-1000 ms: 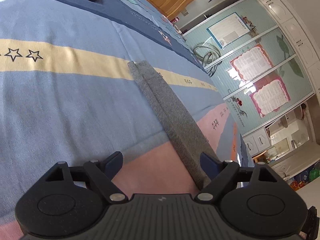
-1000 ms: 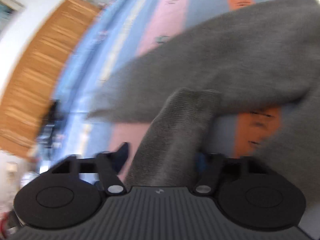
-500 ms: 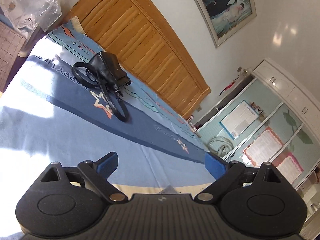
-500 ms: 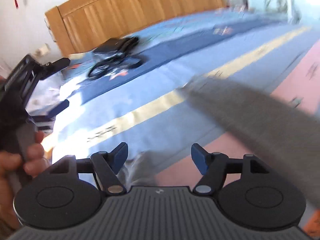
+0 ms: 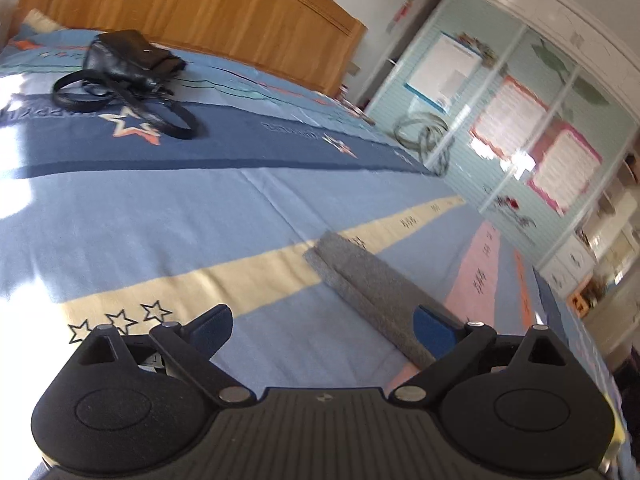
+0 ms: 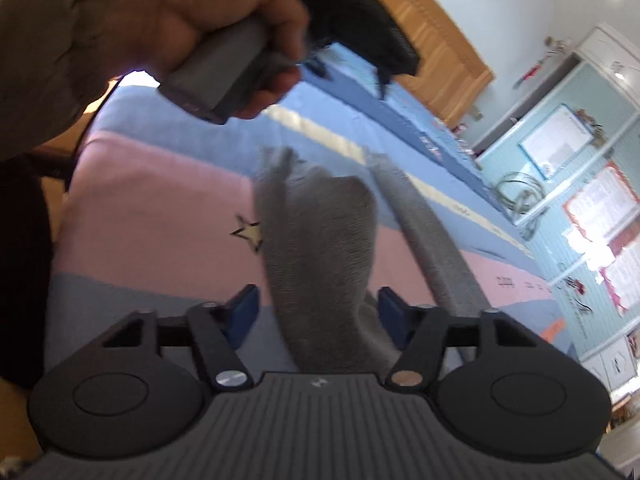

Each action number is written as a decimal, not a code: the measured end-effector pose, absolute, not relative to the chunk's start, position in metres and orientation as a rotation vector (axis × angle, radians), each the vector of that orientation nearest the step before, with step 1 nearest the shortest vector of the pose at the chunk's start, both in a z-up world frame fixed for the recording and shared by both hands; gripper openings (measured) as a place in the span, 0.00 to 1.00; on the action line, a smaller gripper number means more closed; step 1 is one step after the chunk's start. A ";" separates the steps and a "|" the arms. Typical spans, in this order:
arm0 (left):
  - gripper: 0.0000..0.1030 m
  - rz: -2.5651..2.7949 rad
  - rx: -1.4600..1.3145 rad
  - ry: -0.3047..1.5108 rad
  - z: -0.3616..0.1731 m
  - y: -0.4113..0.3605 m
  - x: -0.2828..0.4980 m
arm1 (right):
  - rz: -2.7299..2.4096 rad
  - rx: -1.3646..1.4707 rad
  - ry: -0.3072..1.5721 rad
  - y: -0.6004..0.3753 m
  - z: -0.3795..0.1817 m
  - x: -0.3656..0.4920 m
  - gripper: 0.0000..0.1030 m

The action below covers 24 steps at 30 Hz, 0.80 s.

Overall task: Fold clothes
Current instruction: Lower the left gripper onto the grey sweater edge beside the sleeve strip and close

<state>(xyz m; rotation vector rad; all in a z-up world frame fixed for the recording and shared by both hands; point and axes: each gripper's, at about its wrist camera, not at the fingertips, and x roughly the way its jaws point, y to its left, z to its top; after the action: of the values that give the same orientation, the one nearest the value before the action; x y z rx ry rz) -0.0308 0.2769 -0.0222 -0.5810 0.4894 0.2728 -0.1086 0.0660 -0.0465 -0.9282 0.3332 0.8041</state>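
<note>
A grey garment lies on the striped bedspread. In the left wrist view one long narrow leg of the garment runs from the cream stripe toward my left gripper, whose jaws stand wide and are still opening, with nothing between them. The leg passes under the right fingertip. In the right wrist view a broader grey part lies between the fingers of my right gripper. Its jaws are closing; the left pad stands clear of the cloth. The narrow leg lies just to the right.
A black shoulder bag with loose straps sits near the wooden headboard. Glass-fronted cabinets line the far side of the bed. A person's hand grips the other gripper's handle above the bed's near edge.
My right gripper let go of the grey cloth, rolled and swung across the bed, and now hovers over another grey part. My left gripper rose and opened wider.
</note>
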 end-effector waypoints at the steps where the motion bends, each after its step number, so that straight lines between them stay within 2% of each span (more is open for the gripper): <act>1: 0.95 0.225 -0.547 0.527 -0.021 0.273 -0.029 | 0.818 -0.936 0.329 0.070 -0.046 -0.106 0.56; 4: 0.95 0.126 -0.573 0.606 -0.020 0.274 -0.047 | 0.744 -0.901 0.258 0.059 -0.032 -0.104 0.58; 7: 0.95 0.065 -0.793 0.634 -0.033 0.286 -0.084 | 0.667 -0.788 0.244 0.028 -0.019 -0.106 0.65; 12: 0.92 0.119 -1.026 0.647 -0.070 0.288 -0.126 | 0.588 -0.438 0.300 -0.040 -0.022 -0.111 0.71; 17: 0.86 0.133 -1.133 0.634 -0.097 0.277 -0.115 | 0.540 -0.025 0.370 -0.108 -0.037 -0.112 0.73; 18: 0.81 0.137 -1.133 0.633 -0.101 0.273 -0.109 | 0.530 0.017 0.373 -0.118 -0.039 -0.112 0.73; 24: 0.81 0.172 -1.116 0.586 -0.104 0.263 -0.093 | 0.454 0.105 0.355 -0.154 -0.044 -0.112 0.75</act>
<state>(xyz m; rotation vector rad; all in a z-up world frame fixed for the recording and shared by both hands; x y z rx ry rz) -0.0930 0.2628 -0.1044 -1.1162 0.5856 0.1722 -0.1124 -0.1545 -0.0443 0.1047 0.3553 0.4538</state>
